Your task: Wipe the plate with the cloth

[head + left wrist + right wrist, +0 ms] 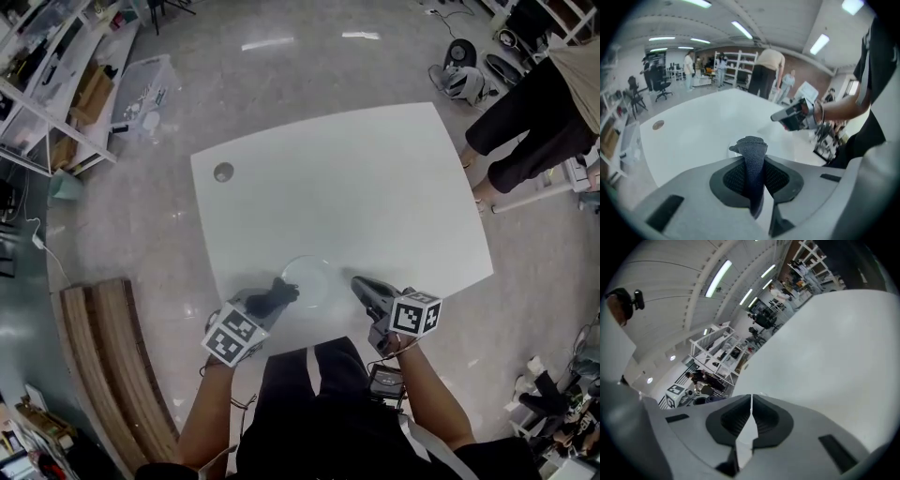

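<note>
Jutting lengthwise from the left claw [266, 302], the cloth [751, 147] points toward the plate [317, 270].

White table [375, 187], clear plate [315, 277] near its front edge

Lab or open workshop space, as shown by: polished floor [309, 75], open racks [52, 89] loaded with boxes, plastic bin [147, 86], gear [461, 80] left on the floor, strip lights [743, 29] on a bare ceiling, office chairs [660, 84]. People [766, 70] are seen standing about. A bare white table [375, 178] is set mid-floor.
</note>
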`<act>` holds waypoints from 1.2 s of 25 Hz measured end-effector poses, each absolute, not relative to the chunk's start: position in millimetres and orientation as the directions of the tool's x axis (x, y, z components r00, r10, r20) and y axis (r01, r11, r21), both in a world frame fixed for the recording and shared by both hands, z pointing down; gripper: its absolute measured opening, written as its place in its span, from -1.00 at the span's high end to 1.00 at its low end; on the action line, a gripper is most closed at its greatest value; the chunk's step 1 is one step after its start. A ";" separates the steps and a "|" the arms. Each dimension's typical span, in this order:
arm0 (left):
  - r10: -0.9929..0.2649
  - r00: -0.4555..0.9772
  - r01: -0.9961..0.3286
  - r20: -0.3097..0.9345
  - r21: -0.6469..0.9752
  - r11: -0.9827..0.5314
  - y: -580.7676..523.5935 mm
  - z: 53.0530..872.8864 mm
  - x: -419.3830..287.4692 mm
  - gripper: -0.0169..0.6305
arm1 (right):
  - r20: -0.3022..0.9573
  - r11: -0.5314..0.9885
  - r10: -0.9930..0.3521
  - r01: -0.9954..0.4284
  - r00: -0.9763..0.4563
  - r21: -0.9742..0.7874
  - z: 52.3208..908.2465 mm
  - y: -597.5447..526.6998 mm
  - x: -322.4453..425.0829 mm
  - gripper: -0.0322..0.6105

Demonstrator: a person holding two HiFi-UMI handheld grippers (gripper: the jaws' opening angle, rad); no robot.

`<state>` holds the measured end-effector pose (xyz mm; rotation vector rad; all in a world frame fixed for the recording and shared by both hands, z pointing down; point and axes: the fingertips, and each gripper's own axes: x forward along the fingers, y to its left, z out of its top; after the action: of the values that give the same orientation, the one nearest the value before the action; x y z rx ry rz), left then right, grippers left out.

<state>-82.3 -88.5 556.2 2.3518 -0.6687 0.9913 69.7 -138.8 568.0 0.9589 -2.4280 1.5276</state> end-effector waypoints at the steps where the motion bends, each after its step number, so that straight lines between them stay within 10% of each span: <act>1: -0.275 0.677 -0.611 0.683 0.313 -0.727 -88.8 540.0 -84.8 0.78 | 0.376 0.346 -0.447 -0.544 -0.812 -0.764 552.2 -137.6 66.3 0.87; 9: -0.589 0.785 -0.604 0.193 0.451 -0.657 -84.3 436.8 -102.8 0.78 | 0.124 0.707 -0.416 -0.406 -0.901 -0.579 434.9 -114.8 35.2 0.89; 30: -0.647 0.747 -0.639 0.153 0.435 -0.635 -54.1 413.5 -76.7 0.78 | 0.054 0.792 -0.378 -0.353 -0.924 -0.497 397.1 -93.5 59.2 0.89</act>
<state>-76.7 -54.1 413.5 2.4784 -0.9745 -0.0242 59.2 -93.5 397.1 0.6169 -3.0196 0.8226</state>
